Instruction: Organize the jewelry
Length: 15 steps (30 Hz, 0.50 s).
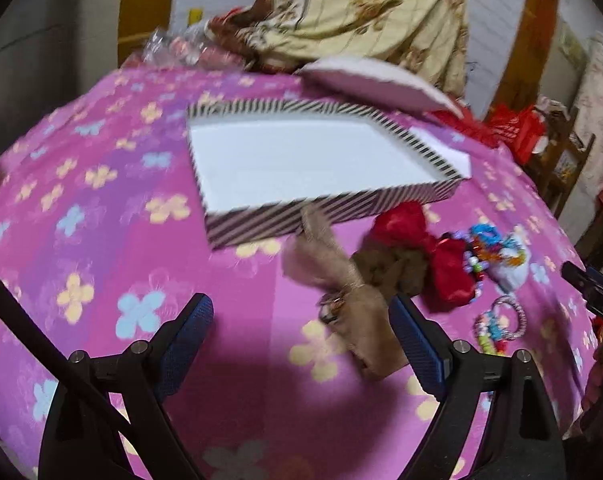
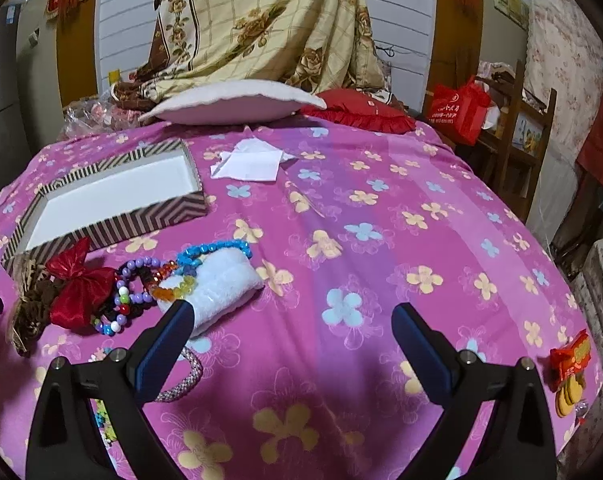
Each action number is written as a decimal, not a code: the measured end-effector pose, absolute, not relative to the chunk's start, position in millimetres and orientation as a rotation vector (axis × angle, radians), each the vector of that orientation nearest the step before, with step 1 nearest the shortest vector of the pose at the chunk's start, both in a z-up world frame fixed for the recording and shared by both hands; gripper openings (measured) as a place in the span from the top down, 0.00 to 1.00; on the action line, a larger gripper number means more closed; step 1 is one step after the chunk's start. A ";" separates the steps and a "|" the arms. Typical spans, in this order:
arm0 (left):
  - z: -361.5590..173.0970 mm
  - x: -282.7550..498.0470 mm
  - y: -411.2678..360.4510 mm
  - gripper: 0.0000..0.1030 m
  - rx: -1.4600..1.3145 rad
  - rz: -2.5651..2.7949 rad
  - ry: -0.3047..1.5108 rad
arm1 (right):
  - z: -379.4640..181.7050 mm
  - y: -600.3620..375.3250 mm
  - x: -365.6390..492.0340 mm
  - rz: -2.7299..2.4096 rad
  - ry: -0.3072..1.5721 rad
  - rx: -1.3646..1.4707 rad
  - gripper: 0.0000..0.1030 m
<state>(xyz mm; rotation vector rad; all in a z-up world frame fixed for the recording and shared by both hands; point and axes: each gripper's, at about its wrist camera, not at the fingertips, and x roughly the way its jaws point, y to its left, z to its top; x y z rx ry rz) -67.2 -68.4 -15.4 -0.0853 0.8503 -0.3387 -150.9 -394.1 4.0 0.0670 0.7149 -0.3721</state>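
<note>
**Two open claws, nothing held yet**

Both claws stand wide with nothing between their pads. The left claw [image 1: 301,344] hovers over the pink flowered bedspread [image 1: 101,208], a tan ribbon piece [image 1: 341,280] lying in the gap between its fingers but ungripped. The right claw [image 2: 291,344] hangs over bare cover, its left finger just beside a white pouch [image 2: 217,284].

The jewelry sits in one heap: in the right view, a turquoise bead bracelet [image 2: 217,249] draped on the pouch, a purple bead bracelet [image 2: 141,266] at its nine o'clock, and a red bow [image 2: 79,284] further toward nine. The striped box [image 2: 113,192], open and empty, lies at eleven o'clock from the heap.

The step in hand looks like picking a first piece for the box. It would go best by taking one loose strand at the heap's edge, pinching across the beads rather than along them, since the strands seem tangled and may drag neighbours along.

Only the right view shows the folded white paper [image 2: 249,164] at one o'clock from the box, and a snack packet [image 2: 569,364] at the bed's edge. Only the left view shows the ribbon piece reaching up to the box wall.
</note>
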 end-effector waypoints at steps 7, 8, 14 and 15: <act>-13.4 -69.5 -61.5 0.25 -0.088 -0.302 0.816 | 6.3 -387.7 -153.8 -0.370 0.702 0.012 0.02; -11.4 -70.2 -61.7 0.25 -0.090 -0.308 0.803 | 6.2 -387.1 -154.6 -0.371 0.697 0.003 0.02; -9.0 -71.0 -70.5 0.25 -0.040 -0.325 0.792 | 1.2 -387.5 -151.4 -0.382 0.716 -0.023 0.02; -9.1 -70.8 -72.0 0.25 -0.030 -0.327 0.799 | 1.3 -387.5 -151.7 -0.382 0.715 -0.025 0.02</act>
